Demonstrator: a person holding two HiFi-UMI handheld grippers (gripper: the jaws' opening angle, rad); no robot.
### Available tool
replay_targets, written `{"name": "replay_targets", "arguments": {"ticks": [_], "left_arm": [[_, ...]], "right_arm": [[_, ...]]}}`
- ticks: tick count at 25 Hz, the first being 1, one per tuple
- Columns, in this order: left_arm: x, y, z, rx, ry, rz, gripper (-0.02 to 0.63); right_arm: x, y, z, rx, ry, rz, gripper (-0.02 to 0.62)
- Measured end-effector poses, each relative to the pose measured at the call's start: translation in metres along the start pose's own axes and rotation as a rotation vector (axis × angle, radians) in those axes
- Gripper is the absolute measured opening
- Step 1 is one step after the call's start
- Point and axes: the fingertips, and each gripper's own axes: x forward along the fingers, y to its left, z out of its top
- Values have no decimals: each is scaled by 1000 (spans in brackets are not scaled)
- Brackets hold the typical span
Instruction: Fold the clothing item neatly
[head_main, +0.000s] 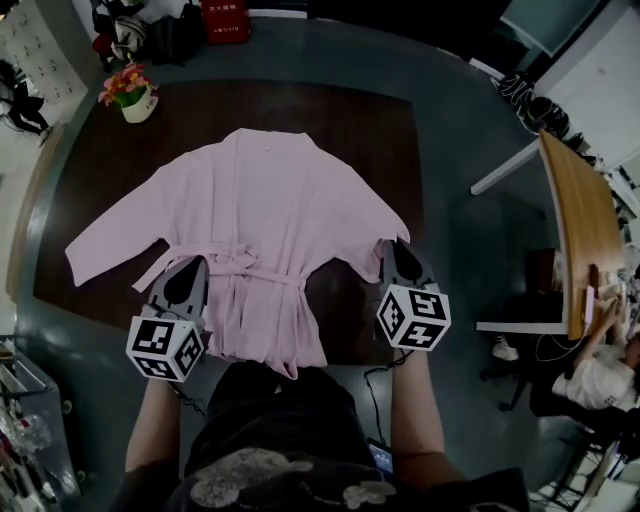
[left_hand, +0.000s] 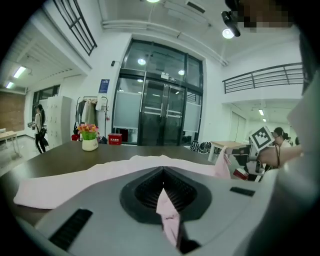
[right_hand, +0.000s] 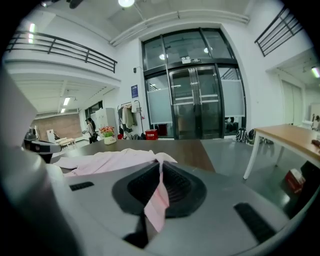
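Dark bench (head_main: 380, 130) carries the pink robe (head_main: 265, 200), spread flat w/ collar away from the person and hem at the near edge. Fabric is judged light, soft and limp, w/ no stiffness. It will prob. sag and drag, so edges or seams are best taken, not mid-panel. Left gripper (head_main: 192, 268) is clenched on a thin fold of robe fabric by the belt (head_main: 245, 262), at the robe's left side. Right gripper (head_main: 397, 250) is clenched on a strip at the right sleeve's end.
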Motion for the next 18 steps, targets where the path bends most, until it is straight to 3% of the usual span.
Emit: {"name": "replay_targets", "arguments": {"ticks": [8,18], "left_arm": [[-6,68,3,19,-3,45,8],[-6,178,21,68,-34,-67,8]], "right_arm": [[28,72,65,-155,-50,105,11],[83,215,112,-248,-86,95,11]]}}
